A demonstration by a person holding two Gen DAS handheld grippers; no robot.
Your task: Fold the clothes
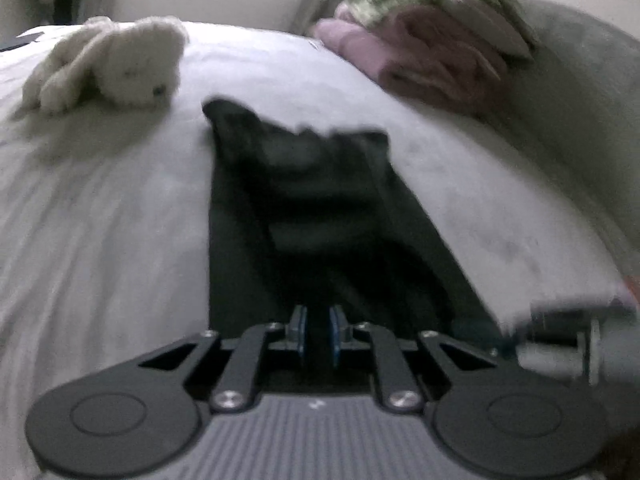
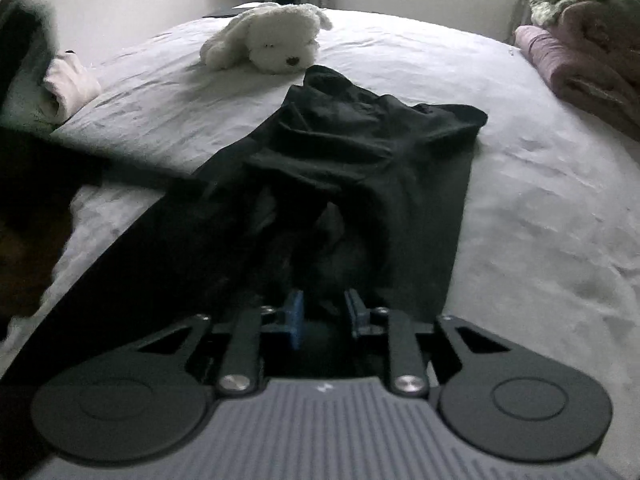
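A black garment (image 1: pixel 304 208) lies stretched out on the white bed sheet (image 1: pixel 100 220), its far end crumpled. My left gripper (image 1: pixel 318 332) is shut on the near edge of the black garment. In the right wrist view the same black garment (image 2: pixel 352 152) runs away from me across the bed (image 2: pixel 540 200). My right gripper (image 2: pixel 324 312) is closed on a bunch of the garment's near edge, with cloth between the blue pads. The right gripper's body shows at the right edge of the left wrist view (image 1: pixel 568 340).
A white plush dog (image 1: pixel 108 68) lies at the far side of the bed, also in the right wrist view (image 2: pixel 268 40). A stack of pink and green folded textiles (image 1: pixel 432 40) sits at the right. A rolled pale cloth (image 2: pixel 68 88) lies at the left.
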